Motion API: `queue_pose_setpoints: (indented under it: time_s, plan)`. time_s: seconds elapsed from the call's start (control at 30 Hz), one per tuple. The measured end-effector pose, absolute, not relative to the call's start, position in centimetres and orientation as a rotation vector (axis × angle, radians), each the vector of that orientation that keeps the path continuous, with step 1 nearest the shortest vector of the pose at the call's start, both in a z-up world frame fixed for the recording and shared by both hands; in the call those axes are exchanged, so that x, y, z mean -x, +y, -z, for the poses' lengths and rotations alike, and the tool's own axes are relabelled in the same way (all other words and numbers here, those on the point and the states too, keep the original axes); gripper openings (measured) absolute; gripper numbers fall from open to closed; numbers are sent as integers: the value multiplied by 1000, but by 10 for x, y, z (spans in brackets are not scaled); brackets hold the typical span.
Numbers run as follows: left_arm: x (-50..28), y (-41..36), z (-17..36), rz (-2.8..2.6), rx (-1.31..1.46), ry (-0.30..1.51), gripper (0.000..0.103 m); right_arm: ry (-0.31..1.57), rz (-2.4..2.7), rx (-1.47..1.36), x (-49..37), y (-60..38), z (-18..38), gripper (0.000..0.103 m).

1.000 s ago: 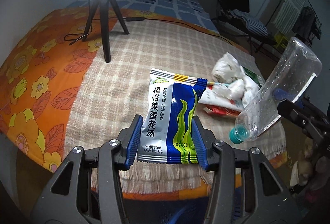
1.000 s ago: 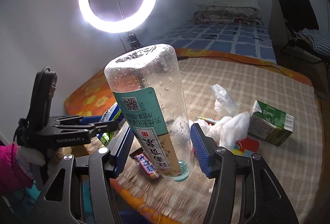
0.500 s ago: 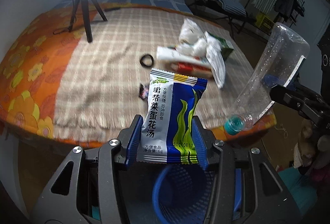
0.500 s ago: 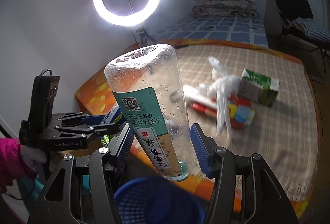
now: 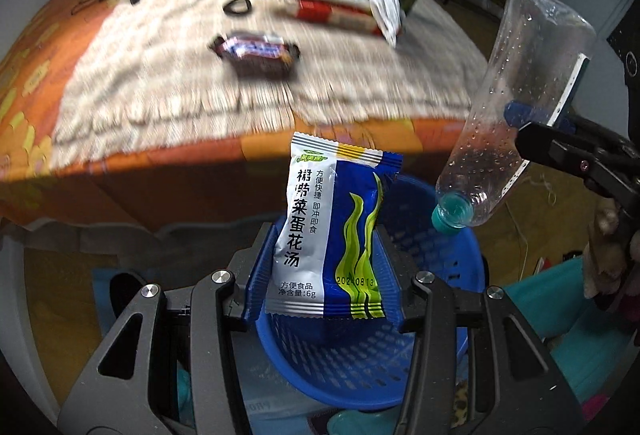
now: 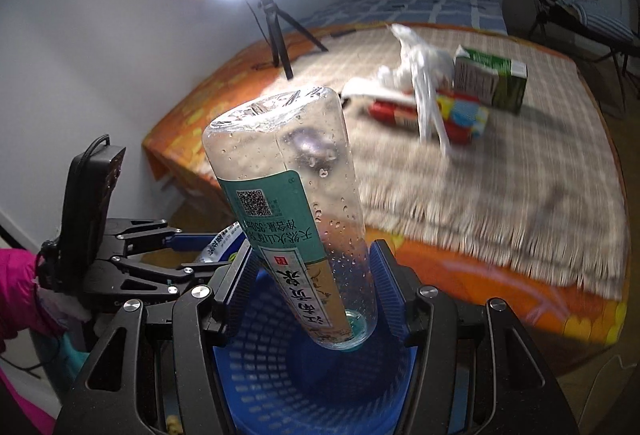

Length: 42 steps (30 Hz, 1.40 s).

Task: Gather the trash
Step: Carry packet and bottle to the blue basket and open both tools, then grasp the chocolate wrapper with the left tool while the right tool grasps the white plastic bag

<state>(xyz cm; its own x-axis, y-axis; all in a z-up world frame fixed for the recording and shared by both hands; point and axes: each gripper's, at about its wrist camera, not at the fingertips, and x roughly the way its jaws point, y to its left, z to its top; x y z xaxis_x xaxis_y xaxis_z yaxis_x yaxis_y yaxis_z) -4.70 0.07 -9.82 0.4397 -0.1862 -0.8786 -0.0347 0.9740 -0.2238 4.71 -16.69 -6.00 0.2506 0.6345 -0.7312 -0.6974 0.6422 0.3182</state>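
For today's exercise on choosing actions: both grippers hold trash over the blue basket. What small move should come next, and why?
Probably open the left gripper to drop the soup packet: it hangs directly above the blue basket. The right gripper can then release the bottle, whose cap end already points into the basket.

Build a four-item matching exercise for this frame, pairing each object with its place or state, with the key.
Column one:
1. blue-and-white foil soup packet
2. clear plastic bottle with teal cap
3. dark candy bar wrapper
4. blue perforated plastic basket

Column two:
A. lying on the checked cloth
B. standing on the floor below both grippers
C. clamped cap-down in the right gripper
D. clamped upright in the left gripper

Pairs: 1-D, 2-C, 3-A, 4-B
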Motion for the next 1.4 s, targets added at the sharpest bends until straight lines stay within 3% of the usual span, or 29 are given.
queue_pose_setpoints:
  time_s: [0.6, 0.87, 1.4]
  plan:
    - [70, -33, 161, 129, 141, 1270, 49, 1139, -854, 126, -13, -176, 129, 56]
    - [73, -33, 168, 128, 120, 1292, 56, 1206, -834, 134, -11, -177, 146, 57]
    - [69, -35, 174, 120, 119, 1304, 57, 1266, -796, 135, -13, -179, 159, 57]
